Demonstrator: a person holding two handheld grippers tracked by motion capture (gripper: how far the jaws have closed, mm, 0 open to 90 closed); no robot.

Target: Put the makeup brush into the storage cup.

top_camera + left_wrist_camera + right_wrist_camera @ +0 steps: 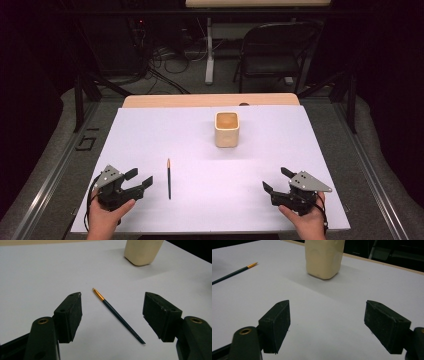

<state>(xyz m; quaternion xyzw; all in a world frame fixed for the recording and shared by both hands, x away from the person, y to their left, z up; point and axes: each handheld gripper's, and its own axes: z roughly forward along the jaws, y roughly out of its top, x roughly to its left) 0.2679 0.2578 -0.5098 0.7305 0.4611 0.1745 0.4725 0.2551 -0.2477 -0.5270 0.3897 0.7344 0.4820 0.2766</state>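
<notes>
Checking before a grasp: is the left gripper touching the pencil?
Apart. The high view shows bare white sheet between left gripper and pencil.

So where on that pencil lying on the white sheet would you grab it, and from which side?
Mid-shaft, from straight above, jaws across its width. The pencil lies flat and thin on the sheet, so only its two long sides offer purchase. The left gripper sits just beside it, open and empty, probably the handier one; the cup stands well clear.
</notes>
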